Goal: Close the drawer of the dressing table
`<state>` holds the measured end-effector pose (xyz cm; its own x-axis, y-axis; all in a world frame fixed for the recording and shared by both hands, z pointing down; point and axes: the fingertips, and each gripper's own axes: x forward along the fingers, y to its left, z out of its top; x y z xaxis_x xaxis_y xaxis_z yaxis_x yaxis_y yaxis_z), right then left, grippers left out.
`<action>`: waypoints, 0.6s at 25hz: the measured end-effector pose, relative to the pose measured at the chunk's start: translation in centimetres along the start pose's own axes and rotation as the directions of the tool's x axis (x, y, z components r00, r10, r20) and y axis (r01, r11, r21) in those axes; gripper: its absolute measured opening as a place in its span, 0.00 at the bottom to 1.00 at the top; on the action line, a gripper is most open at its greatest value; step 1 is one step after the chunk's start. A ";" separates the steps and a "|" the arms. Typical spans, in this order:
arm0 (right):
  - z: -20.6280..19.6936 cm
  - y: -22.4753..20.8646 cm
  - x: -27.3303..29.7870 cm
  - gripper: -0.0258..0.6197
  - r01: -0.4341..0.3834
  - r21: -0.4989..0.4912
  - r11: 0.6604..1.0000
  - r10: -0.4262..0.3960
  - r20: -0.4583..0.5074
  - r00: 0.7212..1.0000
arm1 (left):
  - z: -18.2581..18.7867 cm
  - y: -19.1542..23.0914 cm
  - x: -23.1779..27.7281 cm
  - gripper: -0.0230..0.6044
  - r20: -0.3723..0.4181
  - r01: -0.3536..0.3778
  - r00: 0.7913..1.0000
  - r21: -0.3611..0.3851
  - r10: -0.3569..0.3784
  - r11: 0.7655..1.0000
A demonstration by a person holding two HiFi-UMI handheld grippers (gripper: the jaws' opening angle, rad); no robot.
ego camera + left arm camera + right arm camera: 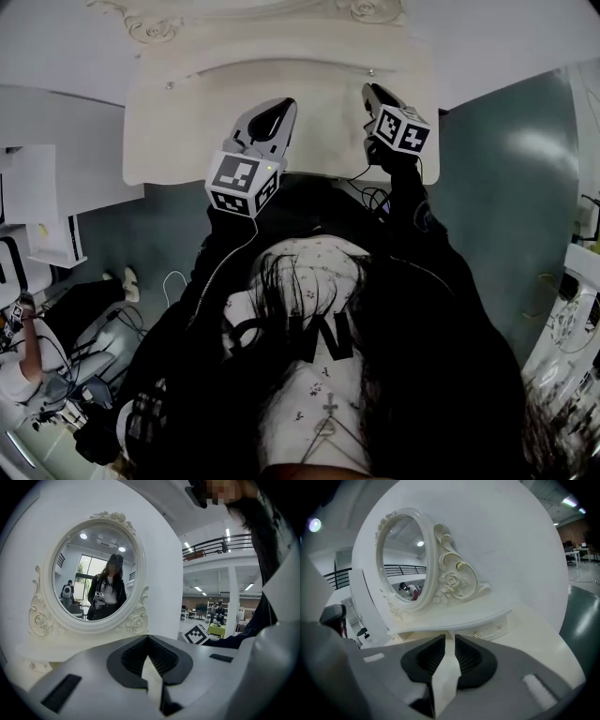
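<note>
At upper centre of the head view, a white dressing table (178,131). Over its front edge, left gripper (279,111) and right gripper (373,96), side by side. In the left gripper view, oval mirror (96,573) at upper left, marker cube (197,634) right of centre. Jaw tips pressed together, holding nothing. In the right gripper view, jaws parted by a thin slit, empty. Small drawer (487,631) with gold knobs just above and right of the tips, untouched.

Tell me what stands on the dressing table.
An oval mirror in a carved frame stands at the table's back. The person's body hides part of its front edge.
</note>
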<state>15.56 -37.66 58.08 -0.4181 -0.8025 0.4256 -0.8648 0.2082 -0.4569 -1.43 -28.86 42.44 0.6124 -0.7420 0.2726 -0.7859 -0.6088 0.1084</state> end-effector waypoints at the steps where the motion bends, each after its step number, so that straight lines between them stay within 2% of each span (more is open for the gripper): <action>1: 0.3 0.8 -0.6 0.15 -0.008 -0.008 1.000 0.008 0.013 1.000 | -0.1 -0.1 -0.2 0.04 -0.002 0.009 1.000 0.003 -0.009 1.000; 6: 0.8 5.4 -3.4 0.15 -0.044 -0.077 0.996 0.048 0.054 0.997 | -0.4 0.2 -1.4 0.04 -0.001 0.046 0.999 0.003 -0.046 0.999; 15: 0.0 14.2 -6.7 0.15 -0.073 -0.084 0.994 0.082 0.110 0.990 | -1.1 1.6 -4.3 0.04 -0.007 0.113 0.994 -0.019 -0.114 0.993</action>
<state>6.09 -29.36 48.76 -0.4544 -0.8396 0.2978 -0.8523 0.3125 -0.4195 -5.45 -26.34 42.47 0.6970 -0.6661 0.2655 -0.7129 -0.6837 0.1563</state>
